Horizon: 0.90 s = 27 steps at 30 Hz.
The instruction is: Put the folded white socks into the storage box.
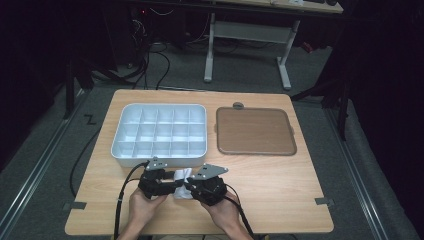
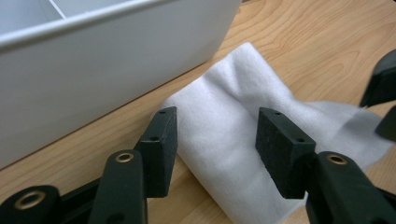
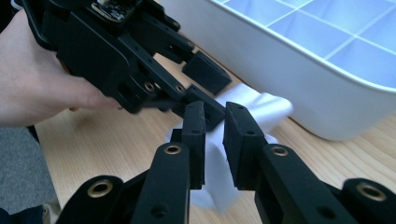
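Black grippers (image 1: pixel 181 184), brass rivets, grey plates, black cables

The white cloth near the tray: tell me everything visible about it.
The white cloth is soft, fleecy fabric, loosely folded and rumpled. It lies on the wooden table just in front of the white compartment tray. The right gripper pinches a raised fold of it between its fingers; the left gripper straddles it, fingers apart.

On the light wooden table (image 1: pixel 280 190), the white plastic tray with many compartments (image 1: pixel 159 134) lies at the left and the flat brown square mat (image 1: pixel 255 131) just to its right. The white folded cloth (image 1: pixel 183 179) lies in front of the tray, between the left gripper (image 1: pixel 172 186) and the right gripper (image 1: pixel 192 186).
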Motion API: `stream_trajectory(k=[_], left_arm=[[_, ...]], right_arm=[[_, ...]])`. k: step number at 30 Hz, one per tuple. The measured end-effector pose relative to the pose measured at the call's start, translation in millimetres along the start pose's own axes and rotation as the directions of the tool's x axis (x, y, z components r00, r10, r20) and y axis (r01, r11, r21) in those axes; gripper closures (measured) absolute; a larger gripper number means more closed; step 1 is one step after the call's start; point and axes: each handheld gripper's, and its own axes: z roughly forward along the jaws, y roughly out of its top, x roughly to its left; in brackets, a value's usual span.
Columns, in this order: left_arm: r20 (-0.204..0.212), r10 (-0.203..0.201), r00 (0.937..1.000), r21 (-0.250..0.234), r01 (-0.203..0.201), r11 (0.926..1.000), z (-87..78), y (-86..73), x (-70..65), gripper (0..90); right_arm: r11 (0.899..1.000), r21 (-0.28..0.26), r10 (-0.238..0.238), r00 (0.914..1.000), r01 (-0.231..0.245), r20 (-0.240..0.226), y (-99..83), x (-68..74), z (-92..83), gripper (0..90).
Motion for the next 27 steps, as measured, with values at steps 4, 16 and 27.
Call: stream_trajectory(k=[4, 16, 27], left_arm=[[-0.018, 0.025, 0.9995, 0.013, -0.025, 0.9996, 1.6, -3.7, 0.7, 49.7], [-0.045, 0.043, 0.9981, 0.027, -0.041, 0.9988, 10.3, -10.8, 2.3, 48.0], [-0.045, 0.045, 0.9980, 0.005, -0.045, 0.9990, 10.3, -14.5, 4.2, 47.9]], right_arm=[[0.999, 0.038, -0.003, 0.9999, 0.002, 0.017, -4.0, -2.2, 14.4, 79.3], [0.995, 0.071, 0.060, 0.9960, -0.065, 0.067, -40.3, -24.0, 27.8, 79.2], [0.994, 0.072, 0.071, 0.9942, -0.077, 0.081, -58.7, -28.4, 30.7, 78.7]])
